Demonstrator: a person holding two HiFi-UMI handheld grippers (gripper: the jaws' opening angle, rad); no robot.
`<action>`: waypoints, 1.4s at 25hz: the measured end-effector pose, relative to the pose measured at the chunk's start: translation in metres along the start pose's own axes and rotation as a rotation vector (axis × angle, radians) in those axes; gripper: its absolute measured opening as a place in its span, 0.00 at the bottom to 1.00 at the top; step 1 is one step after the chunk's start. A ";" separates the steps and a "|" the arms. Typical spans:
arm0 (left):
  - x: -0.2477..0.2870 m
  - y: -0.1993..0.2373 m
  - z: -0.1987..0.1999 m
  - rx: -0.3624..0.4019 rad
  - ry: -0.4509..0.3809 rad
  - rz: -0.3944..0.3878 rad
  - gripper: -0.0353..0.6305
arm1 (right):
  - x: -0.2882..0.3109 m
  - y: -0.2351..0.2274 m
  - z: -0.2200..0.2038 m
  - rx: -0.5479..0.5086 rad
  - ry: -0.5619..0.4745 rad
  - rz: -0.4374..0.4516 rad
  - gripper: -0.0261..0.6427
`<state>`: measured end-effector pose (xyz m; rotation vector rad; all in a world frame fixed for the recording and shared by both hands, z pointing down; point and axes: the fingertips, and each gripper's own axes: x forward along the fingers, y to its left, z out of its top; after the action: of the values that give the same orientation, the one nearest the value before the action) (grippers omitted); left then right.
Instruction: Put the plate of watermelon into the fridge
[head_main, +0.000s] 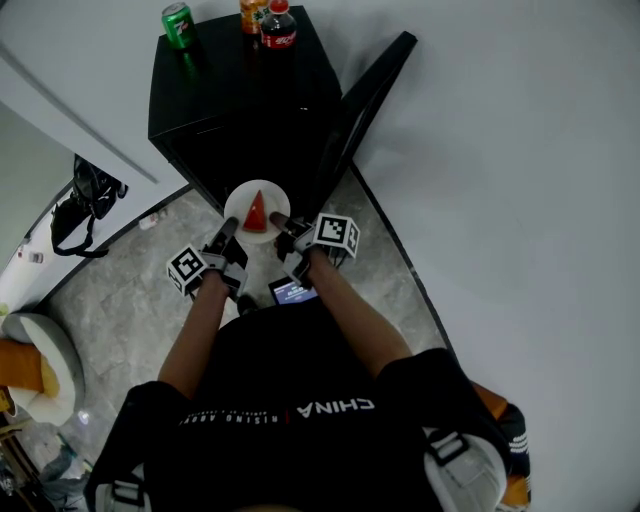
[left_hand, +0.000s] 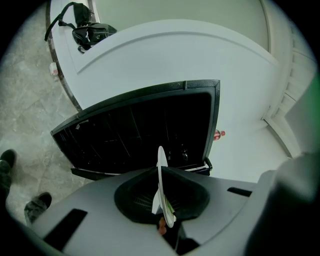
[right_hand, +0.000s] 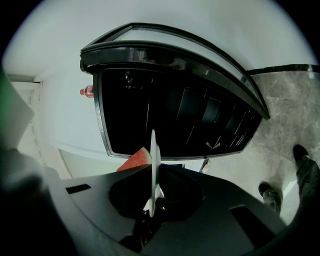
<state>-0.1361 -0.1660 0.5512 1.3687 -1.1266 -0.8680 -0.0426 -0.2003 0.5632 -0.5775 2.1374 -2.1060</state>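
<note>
A white plate (head_main: 243, 200) carrying a red watermelon wedge (head_main: 257, 212) is held level in front of the open black fridge (head_main: 240, 90). My left gripper (head_main: 228, 230) is shut on the plate's near-left rim and my right gripper (head_main: 279, 223) is shut on its near-right rim. The left gripper view shows the plate (left_hand: 161, 172) edge-on between the jaws of that gripper (left_hand: 162, 210), with the dark fridge interior (left_hand: 145, 135) ahead. In the right gripper view the plate (right_hand: 153, 165) also stands edge-on in the gripper (right_hand: 152, 205), the watermelon (right_hand: 136, 161) on its left side.
The fridge door (head_main: 365, 110) stands swung open to the right, against the white wall. On top of the fridge stand a green can (head_main: 178, 25), a cola bottle (head_main: 279, 28) and an orange bottle (head_main: 250, 14). A black bag (head_main: 85, 205) lies on the marble floor at left.
</note>
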 end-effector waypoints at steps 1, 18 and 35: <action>0.000 0.001 0.001 0.000 -0.001 0.002 0.09 | 0.001 -0.001 0.000 0.002 0.002 0.002 0.08; 0.009 0.008 0.006 -0.042 -0.044 -0.034 0.10 | 0.016 -0.013 0.011 0.016 0.019 0.000 0.08; 0.103 0.082 0.050 -0.155 -0.126 -0.018 0.10 | 0.099 -0.070 0.102 0.050 -0.072 -0.006 0.08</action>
<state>-0.1675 -0.2741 0.6368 1.2116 -1.1190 -1.0446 -0.0869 -0.3274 0.6469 -0.6448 2.0419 -2.1010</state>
